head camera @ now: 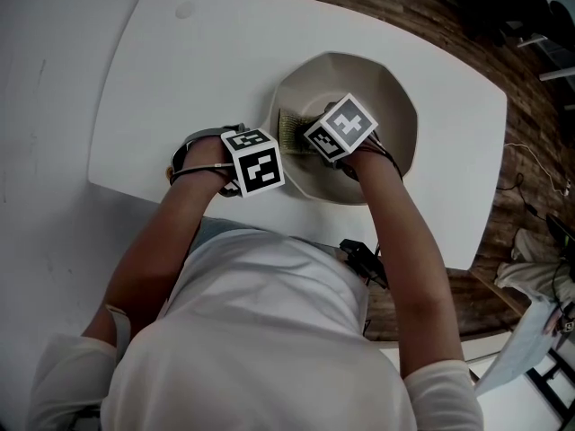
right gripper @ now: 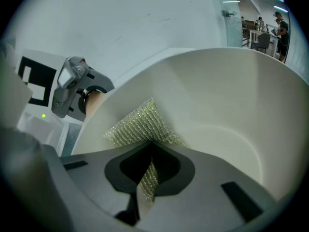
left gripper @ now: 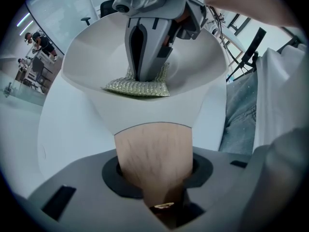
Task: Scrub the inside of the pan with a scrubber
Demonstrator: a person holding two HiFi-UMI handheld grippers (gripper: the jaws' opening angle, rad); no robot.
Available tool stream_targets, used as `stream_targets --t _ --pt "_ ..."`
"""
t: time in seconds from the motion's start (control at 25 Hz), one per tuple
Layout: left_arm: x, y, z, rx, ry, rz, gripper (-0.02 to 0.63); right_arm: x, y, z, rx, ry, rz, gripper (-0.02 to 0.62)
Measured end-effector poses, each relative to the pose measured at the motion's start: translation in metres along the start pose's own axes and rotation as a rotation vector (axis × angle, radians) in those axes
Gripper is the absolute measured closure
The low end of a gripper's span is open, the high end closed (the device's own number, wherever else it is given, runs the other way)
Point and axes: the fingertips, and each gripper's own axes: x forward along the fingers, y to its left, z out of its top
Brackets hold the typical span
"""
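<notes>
A cream pan [head camera: 395,115] sits on the white table [head camera: 162,70], with its pale wooden handle [left gripper: 154,153] pointing toward me. My left gripper [left gripper: 157,178] is shut on that handle, just outside the pan's near-left rim; it also shows in the head view [head camera: 243,167]. Inside the pan, my right gripper [right gripper: 150,170] is shut on a yellow-green mesh scrubber [right gripper: 140,124]. The scrubber [left gripper: 137,87] lies flat against the pan's inner wall near the handle side. From the head, the scrubber [head camera: 290,131] peeks out left of the right gripper's marker cube [head camera: 340,126].
The table's near edge runs just under both grippers. Dark wooden floor [head camera: 530,151] with a cable lies to the right. A black device [head camera: 362,260] is clipped at my waist. People stand far off in the background room [right gripper: 280,23].
</notes>
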Motion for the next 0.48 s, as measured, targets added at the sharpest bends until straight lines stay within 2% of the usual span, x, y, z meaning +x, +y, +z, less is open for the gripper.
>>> stream_targets --t 0.48 --pt "0.0 0.005 -0.001 -0.026 0.015 0.007 0.457 -0.009 0.024 -0.051 -0.095 0.192 0.042 0.569"
